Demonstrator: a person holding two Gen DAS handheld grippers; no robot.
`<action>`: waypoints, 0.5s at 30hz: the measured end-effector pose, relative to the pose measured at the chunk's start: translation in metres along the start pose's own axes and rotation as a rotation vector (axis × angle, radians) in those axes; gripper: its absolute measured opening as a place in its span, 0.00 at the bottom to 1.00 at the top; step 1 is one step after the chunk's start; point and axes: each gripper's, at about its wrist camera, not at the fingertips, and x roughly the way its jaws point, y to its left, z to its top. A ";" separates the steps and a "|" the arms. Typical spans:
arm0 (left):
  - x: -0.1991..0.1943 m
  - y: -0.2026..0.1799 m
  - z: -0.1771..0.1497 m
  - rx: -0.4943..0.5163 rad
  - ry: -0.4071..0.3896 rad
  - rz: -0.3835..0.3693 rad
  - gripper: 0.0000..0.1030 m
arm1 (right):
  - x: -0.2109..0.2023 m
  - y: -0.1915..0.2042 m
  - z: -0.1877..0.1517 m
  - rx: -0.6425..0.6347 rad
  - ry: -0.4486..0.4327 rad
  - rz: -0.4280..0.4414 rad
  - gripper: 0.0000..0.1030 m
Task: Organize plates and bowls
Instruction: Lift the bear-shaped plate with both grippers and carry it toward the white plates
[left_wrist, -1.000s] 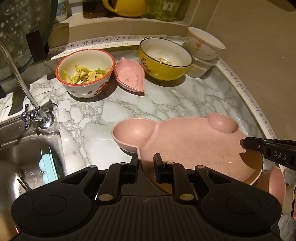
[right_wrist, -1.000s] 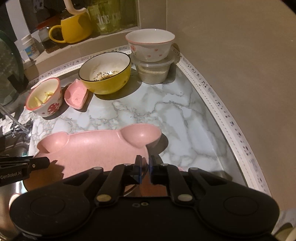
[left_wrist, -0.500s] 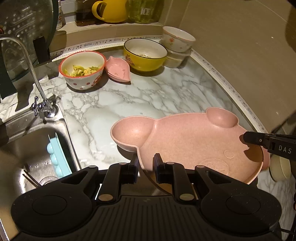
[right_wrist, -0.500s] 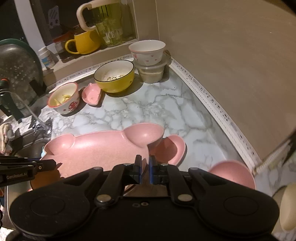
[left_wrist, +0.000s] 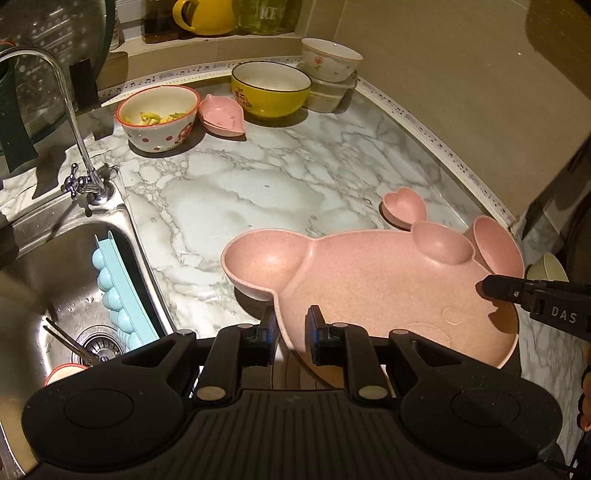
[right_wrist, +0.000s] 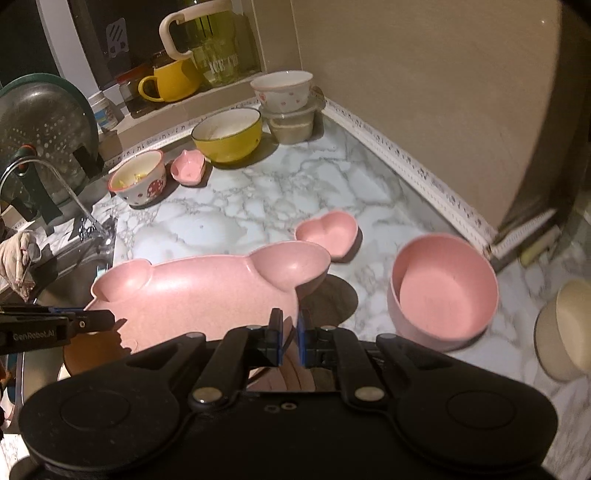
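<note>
- Centrally, the pink bear-shaped divided plate of speckled plastic (left_wrist: 373, 291) is held clear of the white marble-patterned countertop (left_wrist: 258, 192), just right of the steel sink (left_wrist: 55, 266).
- Left gripper (left_wrist: 290, 326): jaws clamped on the plate's near rim, below the left ear compartment.
- Right gripper (right_wrist: 286, 334): jaws clamped on the opposite rim, below the right ear compartment.
- Small pink heart-shaped dish (right_wrist: 328, 232): on the countertop just beyond the plate's right ear.
- Round pink bowl (right_wrist: 441, 291): on the countertop to the right of the plate.
- Along the back edge: red-rimmed spotted bowl with food scraps (left_wrist: 159, 118), small pink leaf-shaped dish (left_wrist: 221, 116), yellow ceramic bowl (left_wrist: 271, 90), white flowered bowl (left_wrist: 330, 59) stacked on a clear lidded container (left_wrist: 328, 96).
</note>
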 end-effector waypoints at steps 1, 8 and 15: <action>0.000 -0.001 -0.002 0.006 -0.002 0.002 0.16 | 0.001 -0.001 -0.003 0.007 0.003 -0.003 0.07; 0.006 0.001 -0.013 -0.005 0.013 -0.007 0.16 | 0.005 -0.005 -0.024 0.020 0.018 -0.014 0.07; 0.008 0.001 -0.023 -0.004 0.011 -0.008 0.16 | 0.004 -0.003 -0.034 0.007 0.010 -0.019 0.07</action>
